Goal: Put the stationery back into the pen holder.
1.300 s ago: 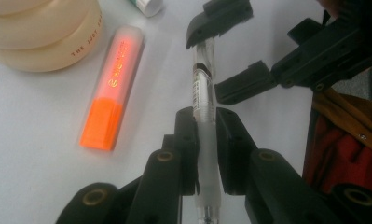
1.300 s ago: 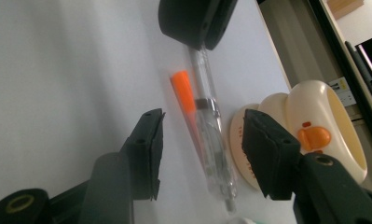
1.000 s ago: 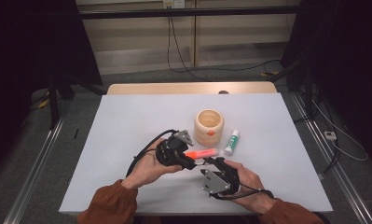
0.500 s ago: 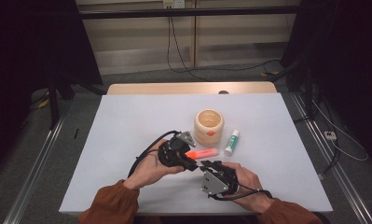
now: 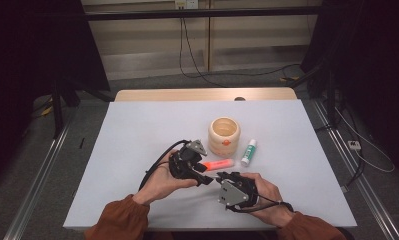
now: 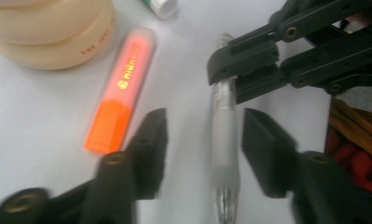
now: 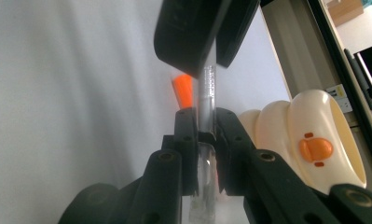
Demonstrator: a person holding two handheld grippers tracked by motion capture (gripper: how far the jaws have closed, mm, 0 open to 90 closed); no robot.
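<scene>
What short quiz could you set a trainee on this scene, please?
1. True or false: the right gripper is shut on the clear pen.
2. Which thing lies on the table beside the cream cup? A: orange highlighter. B: scissors. C: spoon.
3. Fill in: the fingers of the left gripper stand ____ on either side of the pen.
Key: 1 true; 2 A; 3 open.

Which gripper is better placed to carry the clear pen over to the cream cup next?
Right. The right gripper is already shut on the clear pen; the left gripper only straddles it, jaws open.
</scene>
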